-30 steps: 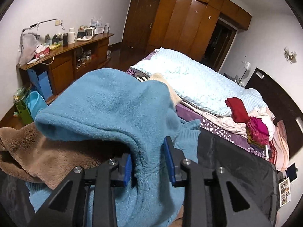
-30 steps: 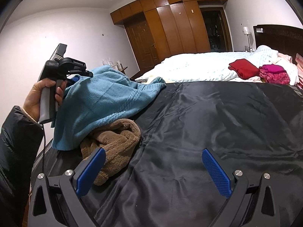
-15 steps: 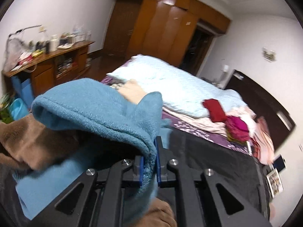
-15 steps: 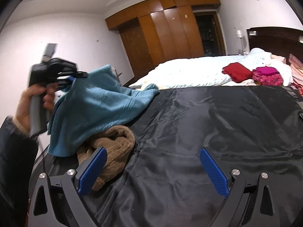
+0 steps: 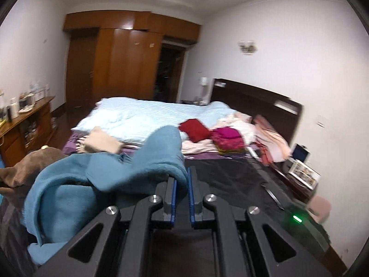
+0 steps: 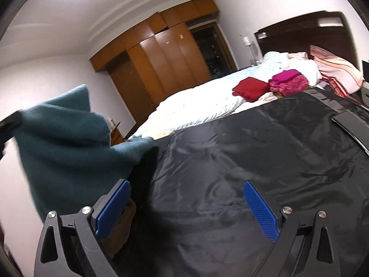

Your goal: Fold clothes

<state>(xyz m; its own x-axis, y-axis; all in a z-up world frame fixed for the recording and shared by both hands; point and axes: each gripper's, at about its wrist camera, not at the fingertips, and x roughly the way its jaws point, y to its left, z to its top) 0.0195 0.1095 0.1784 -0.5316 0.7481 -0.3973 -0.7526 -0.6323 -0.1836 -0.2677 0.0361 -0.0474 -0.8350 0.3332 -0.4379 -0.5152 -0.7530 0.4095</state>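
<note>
Big bed (image 5: 143,117) fills the back of the room, pale blue quilt (image 6: 203,103) over it, dark headboard (image 5: 253,99) at the far end. Near end of the bed is covered by a glossy black sheet (image 6: 253,161), wrinkled, mostly bare. Brown wooden wardrobe (image 5: 120,62) on the far wall, low wooden cabinet (image 5: 25,124) with clutter at left. Blue fleece garment (image 5: 99,180) is bunched at the left edge of the black sheet, one fold raised up off the surface; in the right wrist view it hangs as a lifted, motion-blurred teal sheet (image 6: 64,147) at left. Brown fuzzy garment (image 5: 30,166) lies just beside and partly under it. Red folded cloth (image 5: 196,130) and magenta cloth (image 5: 227,136) sit on the quilt near the pillows, well apart from the blue garment. Left gripper (image 5: 181,194) has its jaws nearly together, pinching an edge of the blue fleece between the blue pads. Right gripper (image 6: 184,205) is spread wide with nothing between its pads, low over the black sheet, left finger (image 6: 113,205) close to the hanging fleece.
</note>
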